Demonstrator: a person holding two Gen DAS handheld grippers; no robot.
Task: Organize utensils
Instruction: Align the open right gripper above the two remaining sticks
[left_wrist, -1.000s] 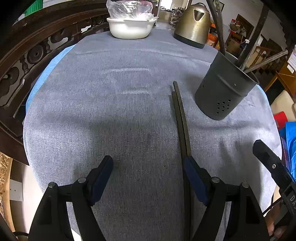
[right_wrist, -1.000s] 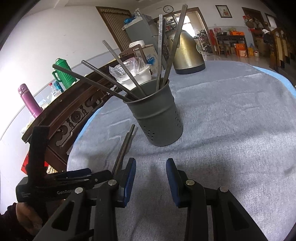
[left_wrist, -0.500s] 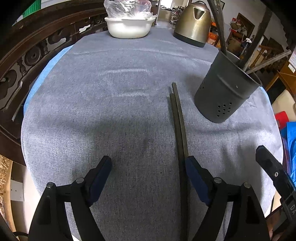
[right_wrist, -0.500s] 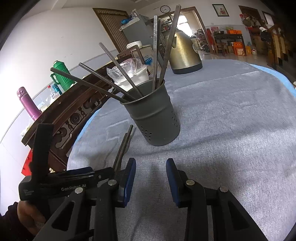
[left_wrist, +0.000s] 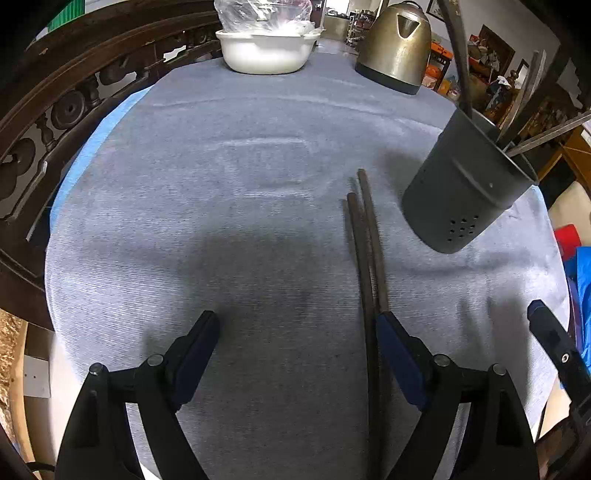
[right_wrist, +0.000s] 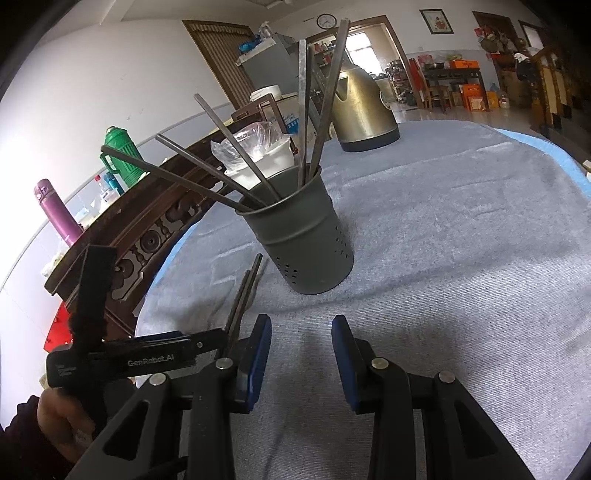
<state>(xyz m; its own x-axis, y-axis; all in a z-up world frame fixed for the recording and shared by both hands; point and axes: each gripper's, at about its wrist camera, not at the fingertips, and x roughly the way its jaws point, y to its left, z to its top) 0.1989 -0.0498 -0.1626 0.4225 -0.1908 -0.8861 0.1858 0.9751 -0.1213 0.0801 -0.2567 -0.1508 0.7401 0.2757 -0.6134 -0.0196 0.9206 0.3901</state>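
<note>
My left claw (left_wrist: 297, 334) stands wide, its jaws having just been opening; the two dark chopsticks (left_wrist: 364, 251) lie side by side on the grey cloth of the counter (left_wrist: 221, 177), running between the jaws close against the inner face of the right-hand finger (left_wrist: 397, 347), while the other finger (left_wrist: 195, 345) stands well apart from them; I cannot tell whether that pad touches them, and nothing is gripped. My right claw (right_wrist: 301, 356) is partly open with bare cloth between its jaws; it holds nothing. The dark metal utensil holder (right_wrist: 303, 240) stands upright on the counter just beyond my right claw, with several long metal sticks (right_wrist: 236, 151) fanning out of its top; the chopsticks' far tips lie just beside its base, to its left in the right wrist view. Farther back on the counter sit a brass-coloured kettle (left_wrist: 397, 44) and a white bowl (left_wrist: 266, 55) with a clear plastic bag in it; a carved dark wooden rail (left_wrist: 55, 107) curves along the counter's left edge.
</note>
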